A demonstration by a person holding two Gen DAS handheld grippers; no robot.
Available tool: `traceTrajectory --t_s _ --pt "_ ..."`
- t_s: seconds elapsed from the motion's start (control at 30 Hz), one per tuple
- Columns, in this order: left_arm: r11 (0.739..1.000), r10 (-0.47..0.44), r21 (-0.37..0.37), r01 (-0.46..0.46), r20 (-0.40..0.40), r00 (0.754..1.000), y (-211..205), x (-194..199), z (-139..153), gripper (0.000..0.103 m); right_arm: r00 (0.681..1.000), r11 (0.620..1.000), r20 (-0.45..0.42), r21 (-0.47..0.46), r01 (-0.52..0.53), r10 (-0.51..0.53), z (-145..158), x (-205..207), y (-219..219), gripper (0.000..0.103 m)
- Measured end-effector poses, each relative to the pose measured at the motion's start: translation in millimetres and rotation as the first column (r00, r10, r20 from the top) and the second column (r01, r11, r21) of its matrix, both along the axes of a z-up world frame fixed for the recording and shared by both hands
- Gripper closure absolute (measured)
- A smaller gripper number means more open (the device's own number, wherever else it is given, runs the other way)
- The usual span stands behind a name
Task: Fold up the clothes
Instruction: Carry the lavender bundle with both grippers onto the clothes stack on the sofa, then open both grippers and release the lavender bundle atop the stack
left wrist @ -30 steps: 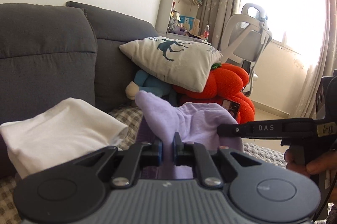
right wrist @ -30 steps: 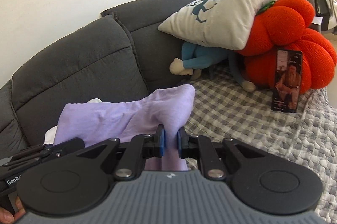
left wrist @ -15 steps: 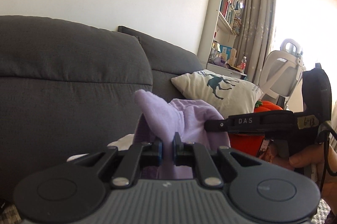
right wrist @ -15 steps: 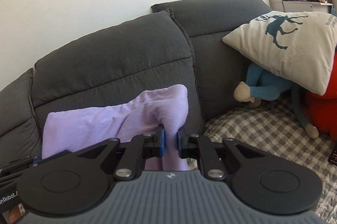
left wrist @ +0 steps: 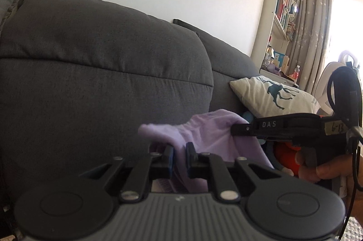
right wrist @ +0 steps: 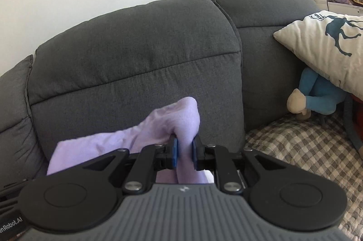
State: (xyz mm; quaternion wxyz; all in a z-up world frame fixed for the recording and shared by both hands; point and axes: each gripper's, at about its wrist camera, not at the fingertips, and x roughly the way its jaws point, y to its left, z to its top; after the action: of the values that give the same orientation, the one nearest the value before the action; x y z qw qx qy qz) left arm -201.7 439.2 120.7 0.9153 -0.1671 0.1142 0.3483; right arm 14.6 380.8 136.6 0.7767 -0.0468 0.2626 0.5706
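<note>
A dark grey sofa (right wrist: 140,55) fills the room's back, with a checked cover (right wrist: 301,145) on its seat. A pale deer-print cushion (right wrist: 329,46) leans at its far end over a blue plush toy (right wrist: 317,96). In front of the backrest, a lilac garment (left wrist: 211,134) hangs stretched between two tongs. The left tongs (left wrist: 179,158) pinch one bunched edge tightly. The right tongs (right wrist: 184,153) are opening, cloth between their pads.
</note>
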Motion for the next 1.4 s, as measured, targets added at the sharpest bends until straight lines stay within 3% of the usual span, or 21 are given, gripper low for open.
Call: traceTrajectory --t_s 0.17,0.27,0.47,0.63,0.77,0.9,1.03,1.4 --pt "1.000 -0.010 0.008 0.010 0.015 1.000 5 -4 1 0.084 0.999 0.999 0.004 0.012 0.050 -0.050 -5 8 -6 0.081" --pt "0.999 -0.047 0.026 0.046 0.037 0.998 1 -3 3 0.082 0.996 0.995 -0.004 0.045 0.086 -0.086 -2 15 -17 0.072" --pt "0.990 -0.139 0.037 0.139 -0.012 0.990 -9 13 -2 0.082 1.000 0.995 -0.017 0.092 0.025 -0.024 -3 12 -41 0.072" --pt "0.982 -0.185 0.019 0.188 -0.094 0.978 -16 23 -18 0.082 1.000 0.999 -0.006 0.037 -0.011 0.012 -21 2 -42 0.072" --pt "0.970 -0.241 -0.034 0.239 -0.124 0.962 -15 28 -29 0.082 1.000 0.997 0.009 -0.075 0.005 -0.004 -44 -1 -33 0.072" --pt "0.974 -0.224 -0.054 0.220 -0.086 0.971 -15 27 -28 0.081 1.000 0.996 0.021 -0.092 0.020 -0.018 -51 -4 -35 0.072" --pt "0.977 -0.207 -0.056 0.204 -0.058 0.977 -16 24 -22 0.068 0.999 0.998 -0.001 -0.061 0.032 -0.032 -42 -1 -42 0.072" --pt "0.981 -0.192 -0.041 0.190 -0.053 0.980 -18 24 -15 0.067 0.999 0.999 -0.005 -0.043 0.032 -0.032 -33 -1 -47 0.072"
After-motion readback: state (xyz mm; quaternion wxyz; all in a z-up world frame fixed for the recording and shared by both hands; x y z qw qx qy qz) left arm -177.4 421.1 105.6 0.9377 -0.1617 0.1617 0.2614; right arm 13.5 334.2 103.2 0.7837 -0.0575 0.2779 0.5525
